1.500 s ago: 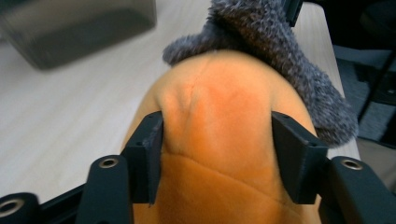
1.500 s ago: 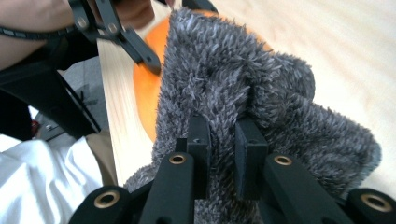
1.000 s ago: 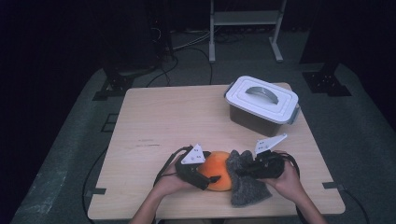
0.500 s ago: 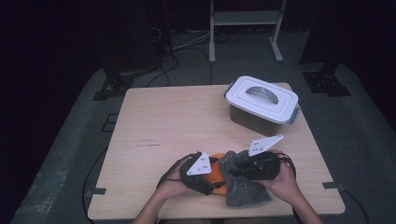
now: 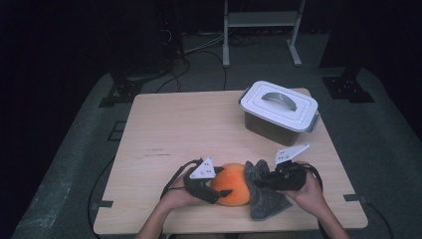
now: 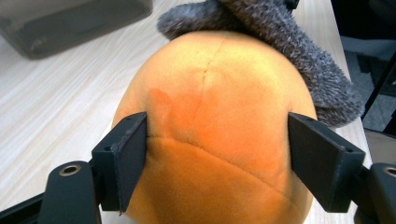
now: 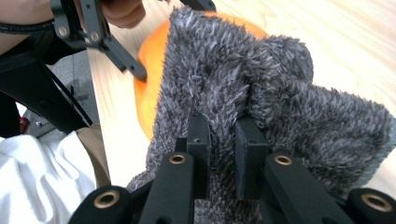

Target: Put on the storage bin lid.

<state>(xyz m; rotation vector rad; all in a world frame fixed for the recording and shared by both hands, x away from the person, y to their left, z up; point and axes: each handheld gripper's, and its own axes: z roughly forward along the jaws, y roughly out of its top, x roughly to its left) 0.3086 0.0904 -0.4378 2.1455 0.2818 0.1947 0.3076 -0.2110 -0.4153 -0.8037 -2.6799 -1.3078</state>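
**Orange plush and grey cloth at the table's near edge**

My left gripper [image 6: 217, 158] has just been closing and now clamps the orange plush toy [image 6: 219, 121] on both sides. My right gripper [image 7: 219, 154] pinches a fold of the fuzzy grey cloth [image 7: 280, 98], draped against the plush.

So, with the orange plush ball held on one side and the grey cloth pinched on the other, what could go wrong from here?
1. The left hand-held gripper presses the orange plush ball only at its soft sides; its jaws have just been closing, and the ball may squeeze out.
2. The right hand-held gripper pinches just a small fold of the grey fluffy cloth, which may slip free.
3. Both lie near the table front edge and could drop off.
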